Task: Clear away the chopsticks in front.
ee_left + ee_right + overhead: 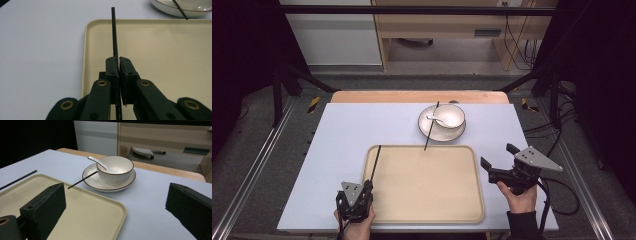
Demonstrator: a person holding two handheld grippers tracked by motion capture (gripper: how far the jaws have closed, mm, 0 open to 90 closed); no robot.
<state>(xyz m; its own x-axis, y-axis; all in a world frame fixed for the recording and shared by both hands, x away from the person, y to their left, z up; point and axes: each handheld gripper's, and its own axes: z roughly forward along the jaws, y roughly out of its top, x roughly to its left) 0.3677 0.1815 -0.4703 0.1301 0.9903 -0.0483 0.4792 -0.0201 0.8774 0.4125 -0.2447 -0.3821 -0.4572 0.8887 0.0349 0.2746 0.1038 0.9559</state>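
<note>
Left gripper [362, 192] fingers clenched on a black chopstick [375, 163], its long axis pointing away over the tray [427, 210] edge toward the bench's far side, right gripper [499, 162] fingers spread, released

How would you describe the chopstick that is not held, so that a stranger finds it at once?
Start from the beige tray on the pale table. Just beyond its far edge stands a white bowl on a plate. The loose chopstick leans across that plate's rim, whereas the other chopstick is clamped in the left gripper.
</note>
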